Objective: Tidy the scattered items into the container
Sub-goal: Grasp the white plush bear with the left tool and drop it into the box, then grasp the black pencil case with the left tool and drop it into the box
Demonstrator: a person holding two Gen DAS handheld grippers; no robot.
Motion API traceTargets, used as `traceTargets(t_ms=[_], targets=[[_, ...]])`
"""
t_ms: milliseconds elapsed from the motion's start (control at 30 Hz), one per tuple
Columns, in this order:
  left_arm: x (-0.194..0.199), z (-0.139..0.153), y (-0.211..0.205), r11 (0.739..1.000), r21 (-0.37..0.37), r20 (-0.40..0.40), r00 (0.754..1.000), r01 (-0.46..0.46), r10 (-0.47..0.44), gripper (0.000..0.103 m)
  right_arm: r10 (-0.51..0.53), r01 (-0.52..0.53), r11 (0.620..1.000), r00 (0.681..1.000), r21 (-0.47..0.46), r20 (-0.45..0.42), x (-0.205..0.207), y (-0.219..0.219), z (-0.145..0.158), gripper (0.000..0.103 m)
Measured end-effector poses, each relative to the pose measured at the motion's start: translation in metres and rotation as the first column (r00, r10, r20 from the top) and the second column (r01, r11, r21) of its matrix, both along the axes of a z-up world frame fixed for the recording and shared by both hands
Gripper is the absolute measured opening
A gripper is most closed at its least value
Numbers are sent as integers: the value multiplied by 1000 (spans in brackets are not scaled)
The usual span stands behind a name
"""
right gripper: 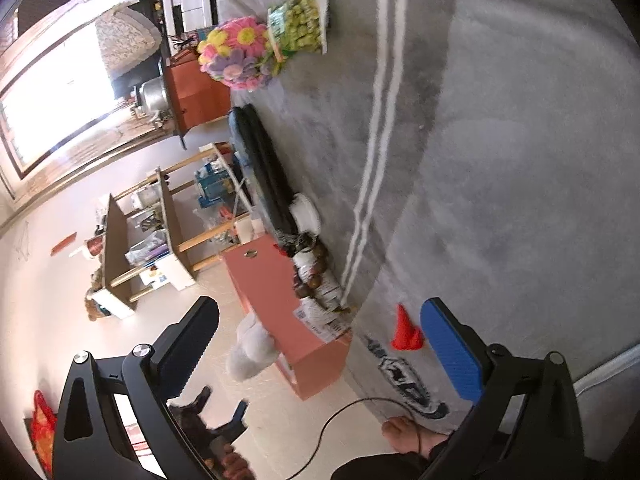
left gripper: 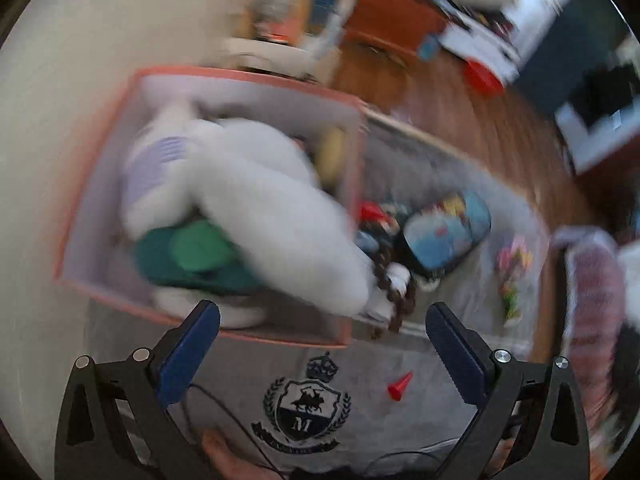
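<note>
The pink box (left gripper: pixel 248 80) holds a big white plush toy (left gripper: pixel 272 216) and a green plush (left gripper: pixel 196 252); the white plush hangs over its front right corner. My left gripper (left gripper: pixel 320 356) is open and empty just above the box's near edge. A small red cone (left gripper: pixel 400 387) lies on the grey rug; it also shows in the right wrist view (right gripper: pixel 406 330). My right gripper (right gripper: pixel 320 356) is open and empty, its blue pad (right gripper: pixel 450 348) just right of the cone. The pink box (right gripper: pixel 280 304) stands at the rug's edge, the plush (right gripper: pixel 252 350) sticking out.
A blue printed bag (left gripper: pixel 448 232), brown beads (left gripper: pixel 396 292) and a plush flower bunch (right gripper: pixel 236 54) lie on the rug (right gripper: pixel 500 160) beside the box. A green snack bag (right gripper: pixel 300 16) lies farther off. Wooden shelves (right gripper: pixel 160 232) stand by the wall. A black cable (right gripper: pixel 340 420) and a bare foot (right gripper: pixel 404 436) are near.
</note>
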State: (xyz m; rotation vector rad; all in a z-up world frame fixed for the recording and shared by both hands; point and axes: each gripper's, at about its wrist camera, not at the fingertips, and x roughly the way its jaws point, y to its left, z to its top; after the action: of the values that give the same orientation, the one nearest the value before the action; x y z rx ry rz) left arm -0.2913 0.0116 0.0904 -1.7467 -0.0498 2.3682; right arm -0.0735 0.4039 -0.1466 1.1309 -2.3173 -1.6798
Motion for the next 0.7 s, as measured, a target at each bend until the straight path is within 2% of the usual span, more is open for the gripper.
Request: traceTargets(t_ms=[67,133,233,333,367,433,467,533,567,600,633,667,700], targets=[[-4,-24,59,991,-93,-27,994,101,-103,103,13,-13,1000,1000,0,-13,-2,-3,3,102],[-2,-43,109,965,-170,-48,977,199,-209,103,26,-26,1000,999,-6,-20,-5,-5,4,102],[-1,-81,182,883,-342,-91,924,321,-371,103,30,-30,999,999,-18,-22,-9,-6,2,102],[6,-117,242,771,-520,-159,844,369,-511,103,32,-32,999,999,-25,-21,-10,-6,-1,102],[7,-132,261,720,-590,-180,810,366,-558,103,33,-33,999,999,-28,-18,-11,-5,-2,102],[7,-157,286,638,-685,-191,759,350,-622,103,34,-34,999,999,-31,-16,-13,-4,-4,102],[3,-172,298,593,-733,-184,742,333,-644,103,42,-42,999,999,-27,-14,-15,-4,-6,102],[-6,-196,310,525,-794,-172,716,306,-677,103,53,-53,998,999,-29,-6,-19,-5,-10,102],[-13,-212,315,474,-836,-163,698,278,-697,103,57,-57,998,998,-32,-5,-21,-6,-11,102],[-18,-221,315,433,-864,-153,686,256,-711,102,67,-67,997,998,-39,-3,-23,-7,-14,102],[-26,-232,312,394,-884,-128,682,251,-720,89,76,-76,996,997,-43,-3,-26,-8,-16,102],[-36,-242,308,371,-889,-86,698,268,-711,73,82,-82,996,997,-43,-2,-27,-8,-18,102],[-49,-246,302,412,-851,-45,737,325,-674,34,87,-86,995,996,-40,2,-28,-8,-19,102]])
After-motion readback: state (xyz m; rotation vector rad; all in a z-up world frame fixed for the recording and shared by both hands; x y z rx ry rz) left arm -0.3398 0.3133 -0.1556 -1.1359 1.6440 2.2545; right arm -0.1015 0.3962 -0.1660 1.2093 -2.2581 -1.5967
